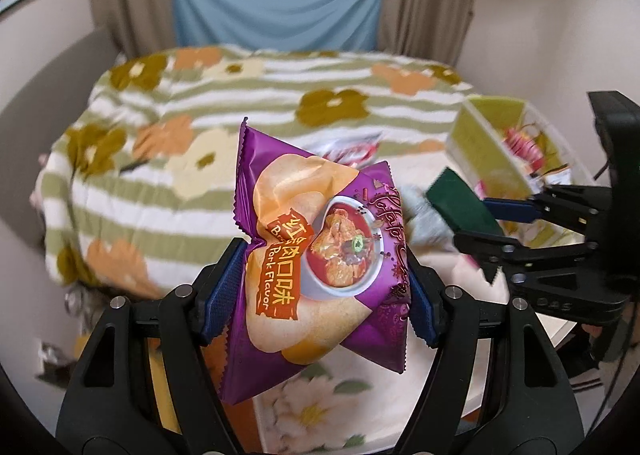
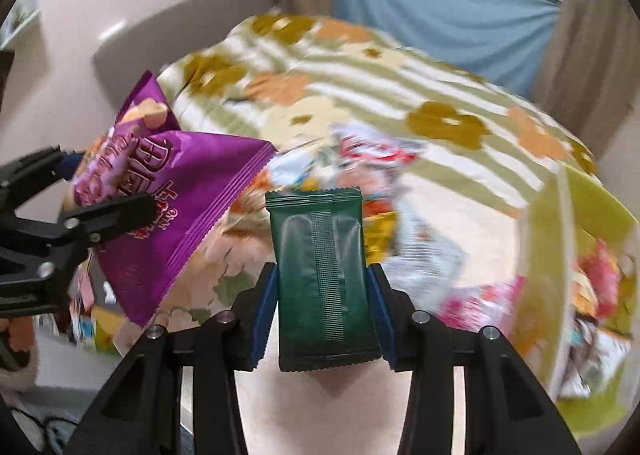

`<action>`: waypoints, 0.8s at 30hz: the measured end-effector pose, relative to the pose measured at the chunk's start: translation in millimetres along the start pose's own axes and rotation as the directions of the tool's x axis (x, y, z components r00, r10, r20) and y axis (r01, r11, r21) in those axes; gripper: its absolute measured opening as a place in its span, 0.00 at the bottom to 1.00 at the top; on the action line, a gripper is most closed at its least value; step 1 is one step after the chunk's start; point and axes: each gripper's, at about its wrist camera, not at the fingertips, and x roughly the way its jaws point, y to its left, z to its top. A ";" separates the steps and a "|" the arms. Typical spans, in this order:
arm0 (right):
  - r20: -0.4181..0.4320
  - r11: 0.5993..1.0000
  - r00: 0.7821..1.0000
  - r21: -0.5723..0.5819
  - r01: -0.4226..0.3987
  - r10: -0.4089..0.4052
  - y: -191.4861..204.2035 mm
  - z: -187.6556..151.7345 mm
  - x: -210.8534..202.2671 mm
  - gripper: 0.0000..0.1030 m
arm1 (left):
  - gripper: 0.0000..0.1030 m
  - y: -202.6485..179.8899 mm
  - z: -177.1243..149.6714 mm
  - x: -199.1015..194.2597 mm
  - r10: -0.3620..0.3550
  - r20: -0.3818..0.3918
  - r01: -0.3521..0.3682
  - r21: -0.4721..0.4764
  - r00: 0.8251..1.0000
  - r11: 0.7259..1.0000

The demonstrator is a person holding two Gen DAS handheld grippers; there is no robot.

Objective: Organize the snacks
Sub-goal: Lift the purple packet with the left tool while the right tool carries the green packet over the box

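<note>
- A crinkled purple foil chip bag (image 1: 320,251) is clamped between the jaws of the left gripper (image 1: 320,287) and held in the air above the desk (image 2: 472,231).
- A flat dark green sachet (image 2: 324,279) is pinched upright by the jaws of the right gripper (image 2: 324,315), its long axis running along the fingers.
- The yellow-green bin (image 2: 576,191) is seen beside the right gripper, on its right; the left gripper is the farther from the bin.
- Loose snack packets (image 2: 376,159) are blurred on the desk, left of the bin.
</note>
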 end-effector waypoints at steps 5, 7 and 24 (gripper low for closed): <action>0.056 0.990 0.995 0.117 0.076 -0.083 -42.4 -5.3 -49.4 0.39 | 0.67 -38.4 35.8 -0.5 -0.064 0.050 0.061 0.046 0.997 0.997; 0.073 0.983 0.991 0.156 0.096 -0.108 -62.2 -7.2 -63.3 0.39 | 0.67 -58.1 49.4 0.2 -0.082 0.066 0.078 0.064 0.994 0.995; 0.135 0.934 0.973 0.330 0.134 -0.188 -264.1 -36.7 -135.6 0.40 | 0.67 -280.8 150.7 105.0 -0.187 0.035 0.181 0.135 0.982 0.974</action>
